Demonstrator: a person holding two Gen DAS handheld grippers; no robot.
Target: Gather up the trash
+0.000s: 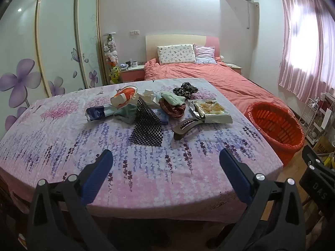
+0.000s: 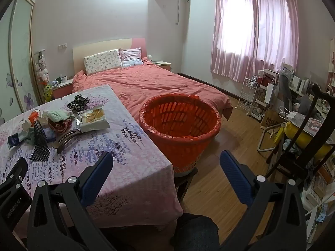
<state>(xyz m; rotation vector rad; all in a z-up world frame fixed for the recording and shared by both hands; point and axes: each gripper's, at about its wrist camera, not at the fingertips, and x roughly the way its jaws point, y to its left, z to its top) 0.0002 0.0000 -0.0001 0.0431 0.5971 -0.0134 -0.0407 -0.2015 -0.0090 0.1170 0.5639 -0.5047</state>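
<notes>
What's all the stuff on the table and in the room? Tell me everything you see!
Table: one, lavender-print cloth, nearest.
Snack bag: one, silver, open, right of the pile.
Mesh sheet: one, black, front of the pile.
Shoe: one, orange and white, back left.
Blue packet: one, crumpled, left.
Curved brown piece: one, front of snack bag.
Cloths: several, green, red, black floral, piled.
Basket: one, orange, bag-lined, right of table.
Bed: one, coral cover, behind.
Curtains: pink, window.
Left gripper: open, empty.
Right gripper: open, empty.
</notes>
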